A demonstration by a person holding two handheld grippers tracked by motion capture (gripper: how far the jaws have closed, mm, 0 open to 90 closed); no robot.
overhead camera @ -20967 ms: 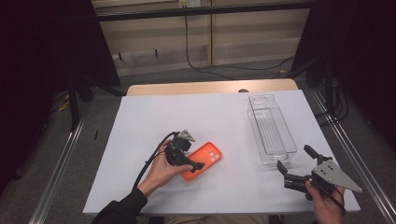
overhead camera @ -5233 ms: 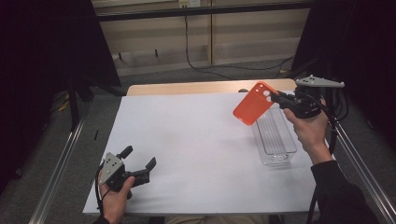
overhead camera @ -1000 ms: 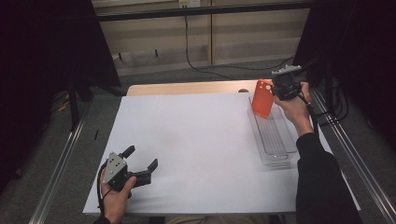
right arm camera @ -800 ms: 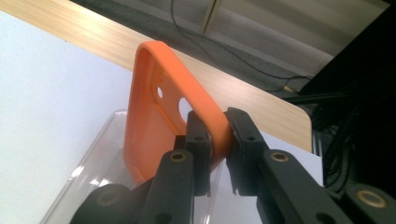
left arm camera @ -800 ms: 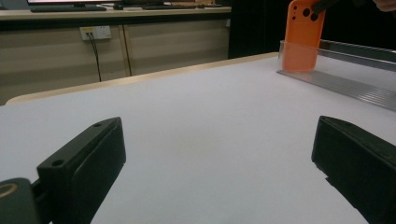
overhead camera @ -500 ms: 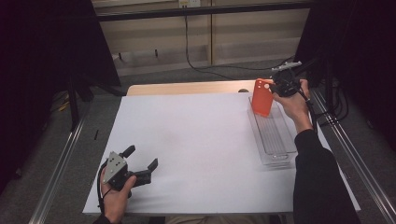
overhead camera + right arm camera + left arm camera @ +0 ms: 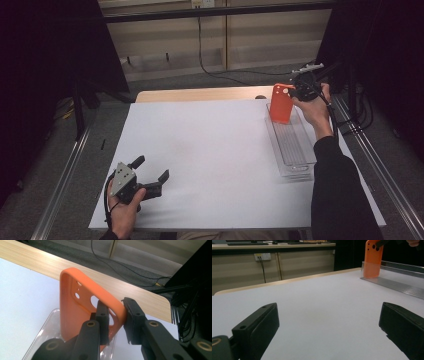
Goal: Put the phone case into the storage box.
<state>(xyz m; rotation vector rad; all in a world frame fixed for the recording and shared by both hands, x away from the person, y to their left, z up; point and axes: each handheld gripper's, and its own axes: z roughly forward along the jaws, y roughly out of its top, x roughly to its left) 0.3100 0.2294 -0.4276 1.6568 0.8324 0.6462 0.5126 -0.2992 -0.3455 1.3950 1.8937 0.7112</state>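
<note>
Since a second ago my right gripper has tipped the orange phone case a little more upright over the far end of the clear plastic tray, and its jaws have just been easing apart, though the case's camera-cutout corner is between them and the pads look to be touching it on both sides in the right gripper view.

On the left, my left gripper rests near the front edge of the white tabletop with its jaws wide apart and nothing between them; it has not shifted.

As I judge it, the carry across is done: the case stands on end with its lower edge down inside the tray's far end. What is left is to let go and let it settle flat in the tray.

Nothing else lies on the table. The tray's thin walls are the only snag; a dark cable hangs on the back wall, well apart.
</note>
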